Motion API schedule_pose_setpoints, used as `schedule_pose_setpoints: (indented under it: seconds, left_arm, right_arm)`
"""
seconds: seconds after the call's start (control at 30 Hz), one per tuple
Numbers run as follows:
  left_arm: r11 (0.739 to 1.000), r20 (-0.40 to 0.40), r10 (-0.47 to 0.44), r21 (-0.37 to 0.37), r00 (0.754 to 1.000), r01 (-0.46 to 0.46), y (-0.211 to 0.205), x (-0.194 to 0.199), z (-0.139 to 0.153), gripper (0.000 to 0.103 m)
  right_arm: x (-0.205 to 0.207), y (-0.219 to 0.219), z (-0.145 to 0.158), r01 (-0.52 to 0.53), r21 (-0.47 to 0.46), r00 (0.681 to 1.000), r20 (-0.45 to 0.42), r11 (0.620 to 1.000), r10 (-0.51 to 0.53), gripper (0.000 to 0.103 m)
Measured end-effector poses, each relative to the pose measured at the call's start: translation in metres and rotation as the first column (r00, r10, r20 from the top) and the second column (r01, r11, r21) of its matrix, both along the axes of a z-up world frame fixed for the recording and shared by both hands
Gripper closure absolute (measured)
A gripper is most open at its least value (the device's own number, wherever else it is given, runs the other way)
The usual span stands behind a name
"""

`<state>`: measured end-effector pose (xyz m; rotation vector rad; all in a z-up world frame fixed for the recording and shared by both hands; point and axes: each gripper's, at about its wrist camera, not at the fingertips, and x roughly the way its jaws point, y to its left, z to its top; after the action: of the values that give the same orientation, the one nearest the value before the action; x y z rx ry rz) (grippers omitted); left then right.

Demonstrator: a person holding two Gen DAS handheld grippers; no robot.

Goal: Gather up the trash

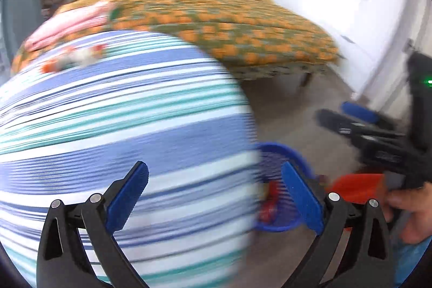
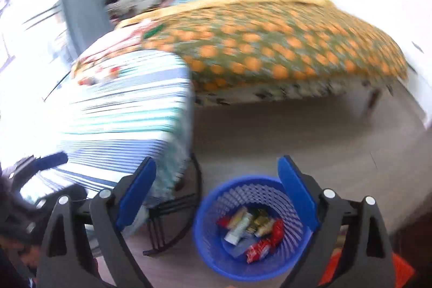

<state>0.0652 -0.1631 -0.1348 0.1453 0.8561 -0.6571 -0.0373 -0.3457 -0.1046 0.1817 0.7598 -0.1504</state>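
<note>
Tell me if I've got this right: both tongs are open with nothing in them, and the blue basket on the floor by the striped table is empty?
Not quite. The blue basket is not empty: the right wrist view shows several wrappers lying in it. The rest holds: left tongs and right tongs stand open with nothing between them, and the basket sits on the floor beside the striped table.

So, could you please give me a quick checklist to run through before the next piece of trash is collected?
1. Left hand-held gripper open and empty: ok.
2. Right hand-held gripper open and empty: ok.
3. Blue basket upright on the floor: ok.
4. Wrappers inside the basket: ok.
5. More litter left at the far end of the striped table: not ok.
6. What that litter is: cannot tell, blurred.
</note>
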Motion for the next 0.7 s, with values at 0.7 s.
schedule_pose_setpoints:
  seconds: [0.7]
  left_arm:
    - [0.976,-0.02,0.193,0.107,0.981,-0.19,0.171,0.203,-0.014,0.005]
  right_arm:
    - [0.204,0.186,-0.052,-0.302,-0.042,0.928,-0.24,0.952,0.284,0.005]
